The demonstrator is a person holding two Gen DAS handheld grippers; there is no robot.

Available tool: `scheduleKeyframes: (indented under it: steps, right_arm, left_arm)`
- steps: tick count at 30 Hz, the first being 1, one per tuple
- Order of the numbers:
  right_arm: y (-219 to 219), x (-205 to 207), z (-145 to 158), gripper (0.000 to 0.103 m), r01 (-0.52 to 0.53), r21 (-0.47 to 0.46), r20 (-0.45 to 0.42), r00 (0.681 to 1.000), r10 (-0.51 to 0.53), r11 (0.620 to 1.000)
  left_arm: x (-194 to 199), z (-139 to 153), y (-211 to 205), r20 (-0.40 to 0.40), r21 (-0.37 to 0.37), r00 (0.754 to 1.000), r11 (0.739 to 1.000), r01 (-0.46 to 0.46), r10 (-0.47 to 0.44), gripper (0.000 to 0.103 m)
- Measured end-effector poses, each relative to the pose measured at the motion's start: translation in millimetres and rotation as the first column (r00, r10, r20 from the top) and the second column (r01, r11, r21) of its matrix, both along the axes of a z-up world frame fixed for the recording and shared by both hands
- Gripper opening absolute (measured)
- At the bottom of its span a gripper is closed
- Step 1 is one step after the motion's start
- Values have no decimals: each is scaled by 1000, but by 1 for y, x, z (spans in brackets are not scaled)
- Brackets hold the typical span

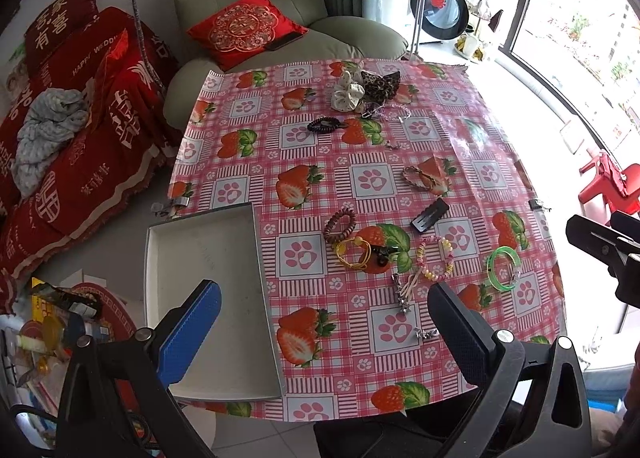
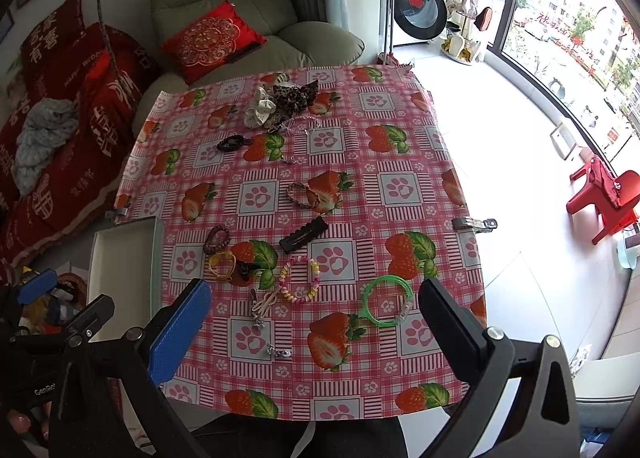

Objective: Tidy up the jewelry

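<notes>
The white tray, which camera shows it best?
The left wrist view: the white tray shows nearly whole, its inside bare, only a corner hidden behind the left tongs. The right wrist view catches just a narrow, foreshortened strip at the table's edge.

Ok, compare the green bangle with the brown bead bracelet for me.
1. The green bangle is a thin, translucent bright hoop; the brown bead bracelet is dark and made of chunky beads.
2. The bangle spans a wider ring; the bead bracelet is clearly smaller.
3. The bangle lies near the table's right edge, far from the tray; the bead bracelet lies close to the tray.
Both lie flat on the tablecloth, outside the tray, untouched.
</notes>
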State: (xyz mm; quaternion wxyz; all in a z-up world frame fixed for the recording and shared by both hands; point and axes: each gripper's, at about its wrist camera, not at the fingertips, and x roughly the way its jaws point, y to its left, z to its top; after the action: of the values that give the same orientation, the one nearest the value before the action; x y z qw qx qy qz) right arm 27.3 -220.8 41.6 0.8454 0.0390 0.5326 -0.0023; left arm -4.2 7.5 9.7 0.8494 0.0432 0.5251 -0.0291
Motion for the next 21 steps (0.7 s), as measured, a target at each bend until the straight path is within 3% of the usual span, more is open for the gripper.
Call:
scheduleKeyframes:
  steps: [21]
  right_arm:
    - [6, 1, -5, 103, -10, -2, 2, 1000, 10, 1000]
  left_arm:
    - [2, -2, 2, -6, 2, 1000, 1000, -10, 10, 103]
